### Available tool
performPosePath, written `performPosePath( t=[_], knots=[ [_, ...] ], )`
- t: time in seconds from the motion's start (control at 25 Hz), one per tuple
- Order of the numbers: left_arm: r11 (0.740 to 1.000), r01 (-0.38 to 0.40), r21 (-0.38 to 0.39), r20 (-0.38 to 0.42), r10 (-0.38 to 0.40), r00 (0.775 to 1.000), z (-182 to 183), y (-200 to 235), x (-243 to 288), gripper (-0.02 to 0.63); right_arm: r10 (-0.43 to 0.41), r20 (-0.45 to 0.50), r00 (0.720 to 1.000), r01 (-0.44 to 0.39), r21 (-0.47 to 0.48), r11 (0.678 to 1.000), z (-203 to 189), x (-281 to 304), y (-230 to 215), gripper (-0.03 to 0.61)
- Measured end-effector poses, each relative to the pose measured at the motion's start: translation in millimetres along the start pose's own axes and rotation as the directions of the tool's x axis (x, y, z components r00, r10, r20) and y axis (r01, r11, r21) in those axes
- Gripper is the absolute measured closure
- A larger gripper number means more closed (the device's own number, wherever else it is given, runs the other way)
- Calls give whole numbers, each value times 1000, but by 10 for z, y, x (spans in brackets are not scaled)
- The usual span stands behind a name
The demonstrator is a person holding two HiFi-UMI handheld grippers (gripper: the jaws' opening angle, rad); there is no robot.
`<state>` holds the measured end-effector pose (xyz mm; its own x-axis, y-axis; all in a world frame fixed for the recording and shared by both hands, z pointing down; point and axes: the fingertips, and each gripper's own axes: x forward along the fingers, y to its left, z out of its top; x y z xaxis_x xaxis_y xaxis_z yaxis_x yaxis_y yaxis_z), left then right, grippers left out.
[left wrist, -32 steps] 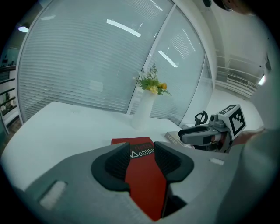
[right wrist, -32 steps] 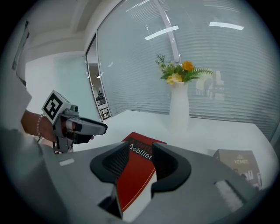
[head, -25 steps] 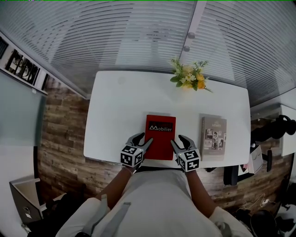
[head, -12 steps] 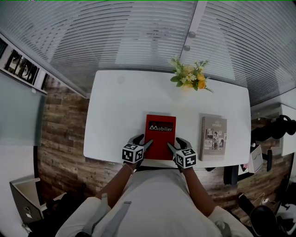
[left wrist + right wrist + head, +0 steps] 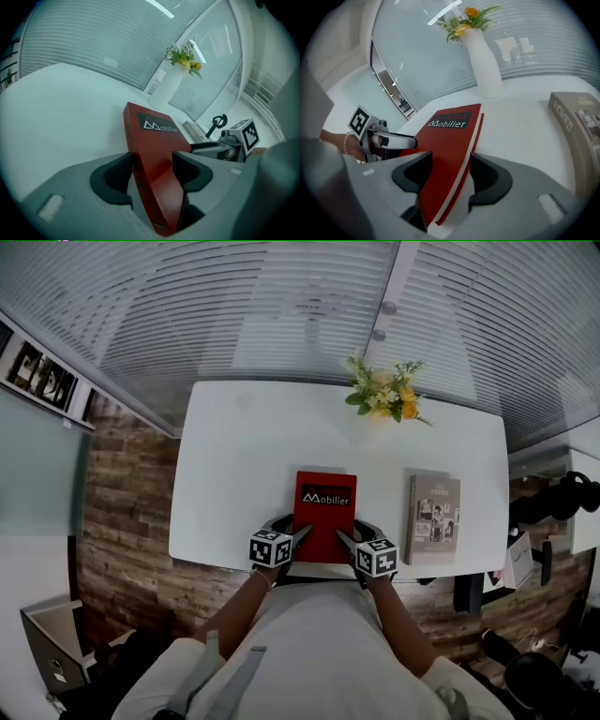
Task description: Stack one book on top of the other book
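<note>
Since both the left tongs (image 5: 292,527) and right tongs (image 5: 354,531) are opening up, with the near corners of the red Mobilier book (image 5: 324,512) sitting loose between their jaws (left on the spine side, right on the page side), nothing's actually gripped right now. The red book looks flat at the table's (image 5: 244,456) near edge, long axis running away from the person. The grey book (image 5: 433,518) lies off to its right, so the right hand's closer.
</note>
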<state>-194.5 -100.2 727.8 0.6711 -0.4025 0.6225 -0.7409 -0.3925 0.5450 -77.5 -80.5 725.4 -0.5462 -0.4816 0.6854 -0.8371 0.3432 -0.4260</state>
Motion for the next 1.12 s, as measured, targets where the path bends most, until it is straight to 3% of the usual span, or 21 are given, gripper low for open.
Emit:
performPosePath(
  t=[0.24,1.12],
  knots=[
    [1000,17,7,-3,-17,1000,-15,2,12,339,38,9,999,-38,52,998,-16,6,25,357],
    [999,-22,24,31,22,999,318,-193,-280,345,7,38,999,-6,-6,1000,276,-273,258,373]
  ],
)
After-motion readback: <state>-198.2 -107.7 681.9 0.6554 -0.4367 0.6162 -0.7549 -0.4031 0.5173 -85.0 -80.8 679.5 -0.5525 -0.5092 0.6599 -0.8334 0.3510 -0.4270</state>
